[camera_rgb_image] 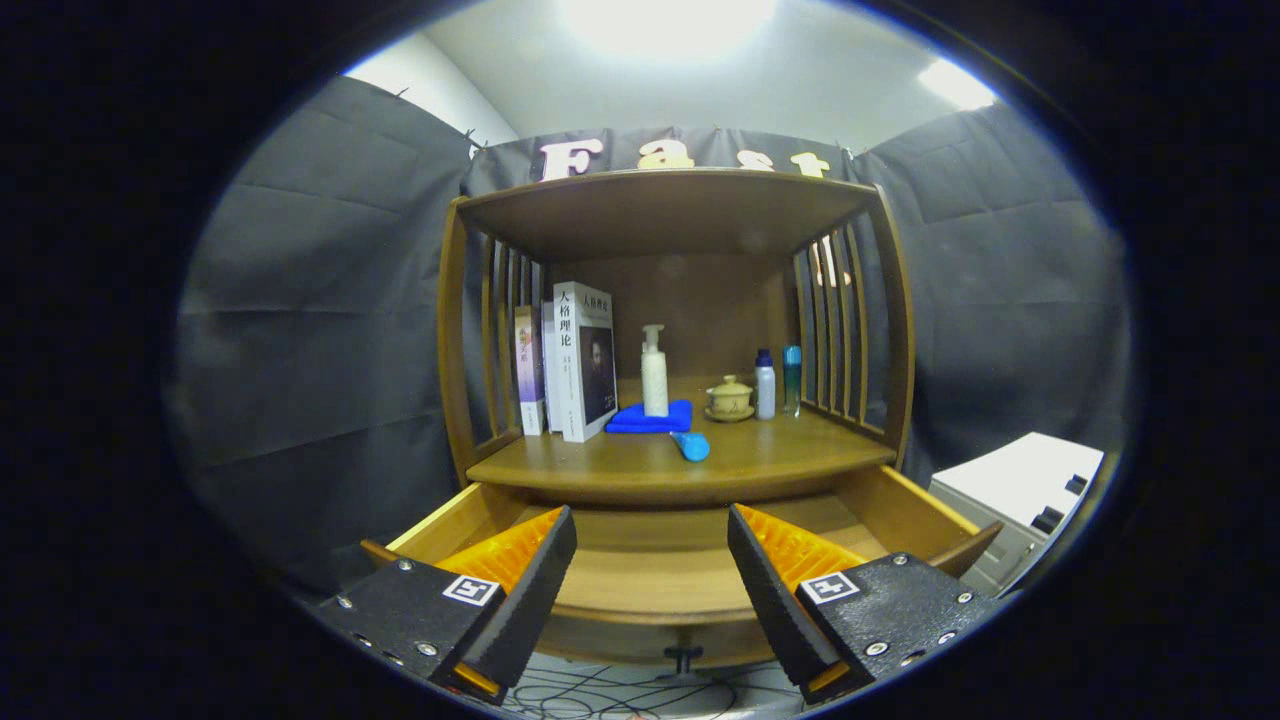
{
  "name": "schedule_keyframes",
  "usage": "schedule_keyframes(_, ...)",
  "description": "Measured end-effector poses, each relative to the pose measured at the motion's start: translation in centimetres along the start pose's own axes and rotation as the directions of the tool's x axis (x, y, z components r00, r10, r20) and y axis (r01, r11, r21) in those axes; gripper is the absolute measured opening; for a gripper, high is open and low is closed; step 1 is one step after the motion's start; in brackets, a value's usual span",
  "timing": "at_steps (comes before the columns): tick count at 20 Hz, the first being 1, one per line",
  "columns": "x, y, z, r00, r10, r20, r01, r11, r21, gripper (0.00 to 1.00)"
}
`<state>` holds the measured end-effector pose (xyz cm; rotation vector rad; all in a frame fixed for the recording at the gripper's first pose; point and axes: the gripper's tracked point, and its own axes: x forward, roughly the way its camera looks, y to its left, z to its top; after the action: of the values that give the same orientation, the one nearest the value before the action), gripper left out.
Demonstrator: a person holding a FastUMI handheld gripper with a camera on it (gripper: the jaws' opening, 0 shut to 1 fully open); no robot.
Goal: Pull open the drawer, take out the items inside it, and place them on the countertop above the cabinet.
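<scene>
Two fingers of the gripper (652, 585) stand wide apart with nothing between them but bare wood, so the tool is open and carrying nothing. It hangs just above the pulled-out drawer (660, 585), whose floor runs under and between the fingers; the drawer's knob (683, 657) pokes out below them, toward the person.

Going from the left: the drawer's left wall (440, 525) passes behind the left finger, the floor between the fingers looks empty, and the right wall (925, 515) runs out past the right finger. The fingers hide the near corners, so something small may yet lie there; I cannot tell.

Above and beyond the drawer sits the countertop (760, 460). On it, left to right: upright books (570, 360), a folded blue cloth (650, 418) with a white pump bottle (654, 372) standing on it, a small blue object (691, 445) lying near the front edge with its long axis slanting back toward the cloth, a lidded cup (729, 398), and two small bottles (778, 384).

The relation that matters: any remaining item lies down and inward from the fingers, while the placing surface is forward and up. By the look of it, the emptying is largely done.
</scene>
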<state>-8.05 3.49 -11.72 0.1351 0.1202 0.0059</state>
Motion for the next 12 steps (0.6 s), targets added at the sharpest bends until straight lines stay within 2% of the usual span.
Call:
schedule_keyframes(5,-1.7,-0.8,-5.1,0.998,-0.026,-0.059,0.027,1.000,0.000,0.93)
schedule_keyframes(9,-0.7,-2.6,-8.5,0.992,-0.079,-0.103,0.080,0.997,0.007,0.93)
schedule_keyframes(12,-0.3,-2.4,-9.7,0.989,-0.076,-0.124,0.078,0.997,0.016,0.94)
